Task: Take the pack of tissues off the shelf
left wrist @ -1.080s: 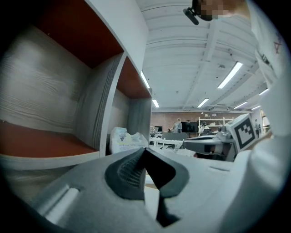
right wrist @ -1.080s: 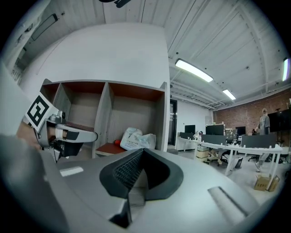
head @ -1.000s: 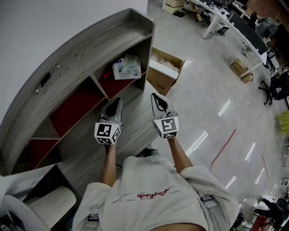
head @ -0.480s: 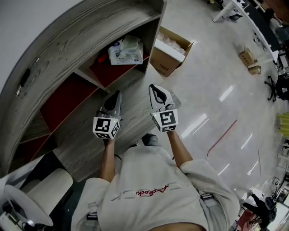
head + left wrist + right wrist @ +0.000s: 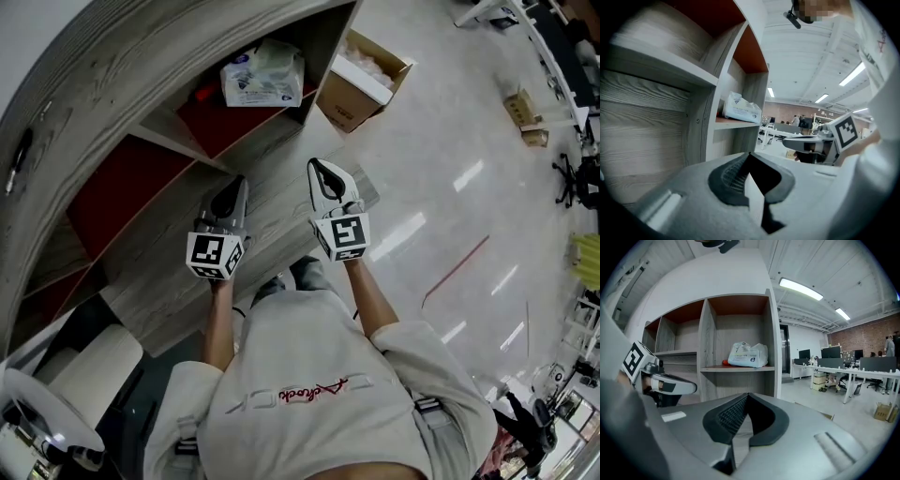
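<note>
The pack of tissues (image 5: 264, 75), white with blue print, lies in the right-hand upper compartment of the grey wooden shelf (image 5: 122, 66); it also shows in the left gripper view (image 5: 741, 108) and the right gripper view (image 5: 747, 355). My left gripper (image 5: 230, 199) and right gripper (image 5: 324, 176) are held side by side in front of the shelf, well short of the pack. Both are shut with nothing between their jaws (image 5: 750, 157) (image 5: 747, 397). Each gripper shows in the other's view: the right (image 5: 811, 140), the left (image 5: 663, 384).
A small red thing (image 5: 208, 94) lies beside the pack in the same compartment. An open cardboard box (image 5: 361, 80) stands on the glossy floor right of the shelf. A white chair (image 5: 84, 370) is at lower left. Desks (image 5: 843, 373) stand far off.
The shelf and the pack have drawn nearer and slid up in the head view as the person moves toward them. Both grippers stay shut and level with each other.
</note>
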Demonstrator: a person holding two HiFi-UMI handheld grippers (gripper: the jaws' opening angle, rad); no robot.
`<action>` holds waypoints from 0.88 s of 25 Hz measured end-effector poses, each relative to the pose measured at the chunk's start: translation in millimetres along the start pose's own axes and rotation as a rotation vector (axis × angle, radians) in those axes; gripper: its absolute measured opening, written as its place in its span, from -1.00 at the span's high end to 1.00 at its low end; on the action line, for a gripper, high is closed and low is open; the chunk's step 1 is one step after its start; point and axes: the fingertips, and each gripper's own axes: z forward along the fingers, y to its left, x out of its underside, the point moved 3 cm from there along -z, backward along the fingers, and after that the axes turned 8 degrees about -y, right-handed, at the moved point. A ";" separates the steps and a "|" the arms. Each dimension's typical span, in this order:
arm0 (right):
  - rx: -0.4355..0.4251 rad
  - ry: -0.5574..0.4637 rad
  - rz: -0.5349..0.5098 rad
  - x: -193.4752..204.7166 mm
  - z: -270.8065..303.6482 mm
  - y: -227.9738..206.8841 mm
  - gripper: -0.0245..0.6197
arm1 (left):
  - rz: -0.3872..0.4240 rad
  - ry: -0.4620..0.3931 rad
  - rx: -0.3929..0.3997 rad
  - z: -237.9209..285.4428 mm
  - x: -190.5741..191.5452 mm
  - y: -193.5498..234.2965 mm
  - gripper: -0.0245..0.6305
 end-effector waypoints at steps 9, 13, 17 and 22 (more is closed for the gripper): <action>-0.034 -0.131 -0.023 -52.0 53.5 -14.6 0.52 | -0.015 0.005 -0.013 -6.0 4.3 -0.7 0.93; -0.047 -0.150 -0.029 -67.1 81.5 -21.4 0.41 | -0.022 0.008 -0.020 -8.0 5.0 -0.4 0.93; -0.046 -0.175 -0.036 -79.2 101.8 -26.0 0.39 | -0.025 0.009 -0.018 -7.3 5.8 -3.8 0.93; -0.035 -0.170 -0.055 -80.4 115.9 -26.5 0.54 | -0.022 0.011 -0.014 -9.0 6.3 -5.6 0.93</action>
